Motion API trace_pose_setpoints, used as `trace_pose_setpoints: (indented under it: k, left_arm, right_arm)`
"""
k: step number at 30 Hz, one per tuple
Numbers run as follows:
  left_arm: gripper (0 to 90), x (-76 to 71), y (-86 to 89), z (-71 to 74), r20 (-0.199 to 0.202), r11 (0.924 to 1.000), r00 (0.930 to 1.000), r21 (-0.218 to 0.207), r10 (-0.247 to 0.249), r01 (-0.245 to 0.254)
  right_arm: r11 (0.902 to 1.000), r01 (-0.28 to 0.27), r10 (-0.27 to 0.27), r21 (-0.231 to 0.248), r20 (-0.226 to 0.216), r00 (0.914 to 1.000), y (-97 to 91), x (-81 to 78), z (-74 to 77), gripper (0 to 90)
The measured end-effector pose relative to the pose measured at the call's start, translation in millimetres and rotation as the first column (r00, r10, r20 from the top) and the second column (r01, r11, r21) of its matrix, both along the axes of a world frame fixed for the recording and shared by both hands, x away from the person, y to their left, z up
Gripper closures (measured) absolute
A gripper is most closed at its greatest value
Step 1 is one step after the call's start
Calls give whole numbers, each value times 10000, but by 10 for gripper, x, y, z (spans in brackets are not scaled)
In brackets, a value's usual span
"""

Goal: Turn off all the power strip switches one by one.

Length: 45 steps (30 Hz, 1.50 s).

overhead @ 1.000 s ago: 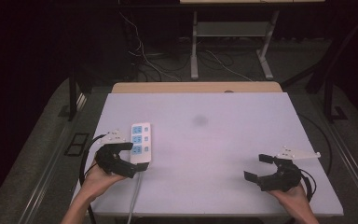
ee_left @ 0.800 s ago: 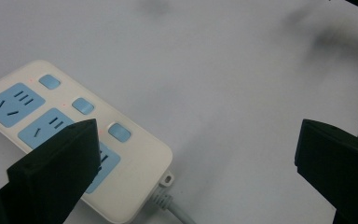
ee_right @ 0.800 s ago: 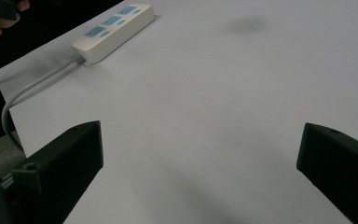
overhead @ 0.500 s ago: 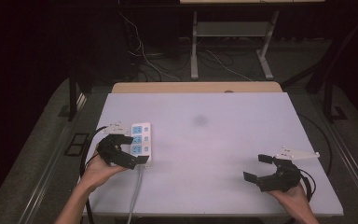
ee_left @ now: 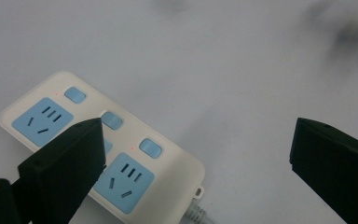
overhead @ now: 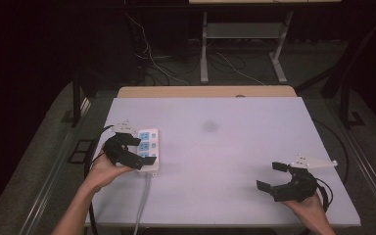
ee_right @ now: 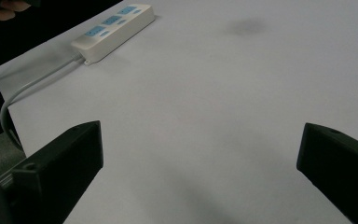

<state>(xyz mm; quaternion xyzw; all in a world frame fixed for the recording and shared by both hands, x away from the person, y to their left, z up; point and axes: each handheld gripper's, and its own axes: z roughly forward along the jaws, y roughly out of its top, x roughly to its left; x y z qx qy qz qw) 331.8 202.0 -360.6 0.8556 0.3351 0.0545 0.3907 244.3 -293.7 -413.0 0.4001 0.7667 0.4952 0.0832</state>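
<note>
A cream power strip (overhead: 148,142) with blue sockets and blue switches lies near the left edge of the white table (overhead: 225,156); its grey cable (overhead: 143,205) runs off the near edge. My left gripper (overhead: 140,151) hovers open over the strip's near end. In the left gripper view the strip (ee_left: 168,161) lies under the left jaw, and the left gripper (ee_left: 198,140) holds nothing. My right gripper (overhead: 270,176) stands open above bare table at the near right. From the right gripper (ee_right: 200,140) the strip (ee_right: 114,28) shows far off at top left.
A dark smudge (overhead: 209,126) marks the table's middle. A wooden board (overhead: 205,91) borders the far edge. Beyond it stand metal table legs (overhead: 204,54) and loose floor cables (overhead: 166,68). The strip's cable (ee_right: 32,86) curls off the table edge.
My left gripper has moved a little away from the person and now hangs over the near end of the power strip. The right gripper has stayed put.
</note>
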Motion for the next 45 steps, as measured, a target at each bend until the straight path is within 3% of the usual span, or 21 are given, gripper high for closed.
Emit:
trace_pose_setpoints:
  k: [4, 9, 14, 27, 37, 45]
  left_arm:
    - [55, 52, 31, -5, -45, 10000, 10000, -5, 16, -16]
    - [149, 110, 48, -54, -206, 9999, 9998, 128, 36, -33]
    - [298, 160, 63, -88, -139, 9998, 9998, 151, 111, -109]
    - [489, 294, 55, -216, -371, 9990, 9991, 407, 190, -175]
    - [603, 368, 27, -311, -469, 9976, 9989, 689, 0, 32]
    - [746, 408, -6, -369, -616, 9967, 9979, 774, -215, 262]
  right_arm:
    - [10000, -14, 14, 5, -12, 10000, 6, -1, -8, 0]
    - [9999, -123, 123, -22, -26, 9999, 24, -1, -16, 0]
    - [9999, -148, 148, -25, -36, 9999, 28, 2, -21, 0]
    - [9997, -204, 204, -101, -43, 9998, 35, 3, -25, 0]
    - [9997, -196, 196, -135, -56, 9998, 38, 4, -28, 0]
    - [9998, -173, 172, -141, -84, 9998, 35, 2, -31, 0]
